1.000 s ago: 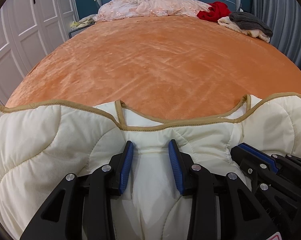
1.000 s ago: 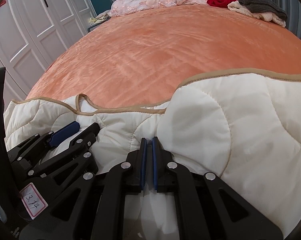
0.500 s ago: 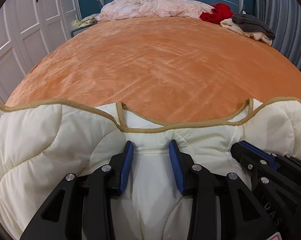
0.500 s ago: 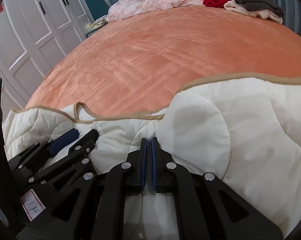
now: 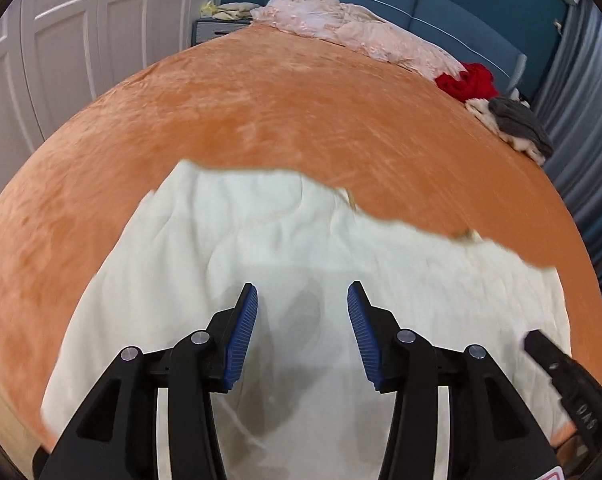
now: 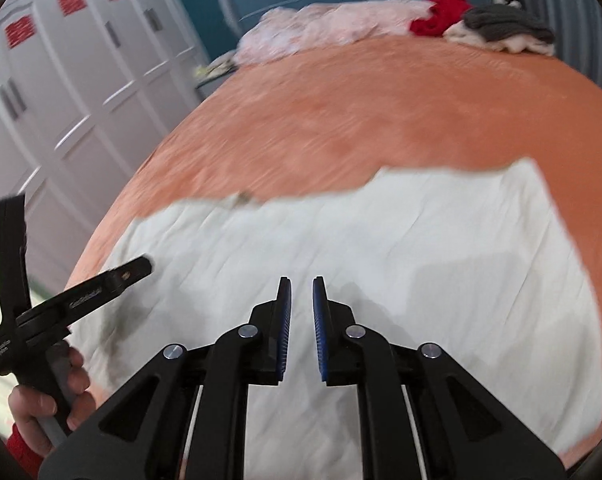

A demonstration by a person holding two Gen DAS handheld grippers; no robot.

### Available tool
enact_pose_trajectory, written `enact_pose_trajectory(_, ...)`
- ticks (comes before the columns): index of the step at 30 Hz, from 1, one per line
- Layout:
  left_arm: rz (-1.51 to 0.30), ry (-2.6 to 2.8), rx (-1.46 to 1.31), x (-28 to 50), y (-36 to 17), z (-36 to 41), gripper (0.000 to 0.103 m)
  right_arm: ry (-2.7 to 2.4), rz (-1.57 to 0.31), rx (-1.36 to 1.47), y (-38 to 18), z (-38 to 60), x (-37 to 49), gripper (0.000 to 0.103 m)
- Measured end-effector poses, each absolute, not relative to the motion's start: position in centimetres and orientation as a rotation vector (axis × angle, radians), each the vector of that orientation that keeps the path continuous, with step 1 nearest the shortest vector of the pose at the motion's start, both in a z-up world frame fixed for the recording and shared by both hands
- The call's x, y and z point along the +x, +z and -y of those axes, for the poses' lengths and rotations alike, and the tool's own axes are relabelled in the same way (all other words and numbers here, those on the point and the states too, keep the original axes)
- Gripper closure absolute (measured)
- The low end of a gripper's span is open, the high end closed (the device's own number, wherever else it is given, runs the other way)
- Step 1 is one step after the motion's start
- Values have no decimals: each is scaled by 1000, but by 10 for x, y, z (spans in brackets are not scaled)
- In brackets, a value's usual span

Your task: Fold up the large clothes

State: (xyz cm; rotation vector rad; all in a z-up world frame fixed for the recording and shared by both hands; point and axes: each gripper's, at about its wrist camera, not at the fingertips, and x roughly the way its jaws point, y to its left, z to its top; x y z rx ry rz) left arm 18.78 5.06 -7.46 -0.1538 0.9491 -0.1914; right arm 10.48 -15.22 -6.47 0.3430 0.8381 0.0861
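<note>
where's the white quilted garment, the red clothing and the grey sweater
white quilted garment (image 5: 301,248), left wrist view, flat middle of its fabric
red clothing (image 5: 471,82), left wrist view, centre of the bundle
grey sweater (image 6: 501,20), right wrist view, top of the pile

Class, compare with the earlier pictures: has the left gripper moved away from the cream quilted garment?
Yes. The left gripper has lifted clear of the cream quilted garment, its jaws opening and empty; more orange bedspread shows around the garment.

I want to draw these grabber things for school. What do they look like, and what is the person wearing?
Each hand-held gripper is black plastic with two fingers lined with ribbed blue pads, silver round bolts at the joints: the left hand-held gripper and the right hand-held gripper match. White lettering, too small to read, runs along the side. The hand grips a grey handle, with a red cuff at the wrist.
</note>
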Motion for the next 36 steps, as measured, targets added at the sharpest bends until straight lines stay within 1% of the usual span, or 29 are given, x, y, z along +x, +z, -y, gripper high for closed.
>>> enact_pose_trajectory(3, -953, -193, -159, 160, -74, -54, 56, 113, -875, 328, -71, 128, 85, 92)
enact_pose_trajectory(7, -1005, -212, -265, 129, -84, -66, 56, 120, -919, 315, -83, 109, 67, 92)
enact_pose_trajectory(11, -1004, -234, -156, 118, -88, -46, 56, 92, -972, 278, -99, 100, 64, 92)
enact_pose_trajectory(15, -1013, -235, -34, 122, -106, -21, 56, 74, -994, 263, -111, 99, 63, 97)
enact_pose_trajectory(19, -999, -214, 55, 127, -119, -9, 56, 68, -1015, 264, -122, 103, 74, 97)
enact_pose_trajectory(26, -1000, -199, 72, 139, -131, -3, 56, 53, -1010, 287, -131, 102, 84, 98)
enact_pose_trajectory(36, -977, -173, 102, 145, -134, 8, 54, 47, -1000, 308, -134, 105, 95, 99)
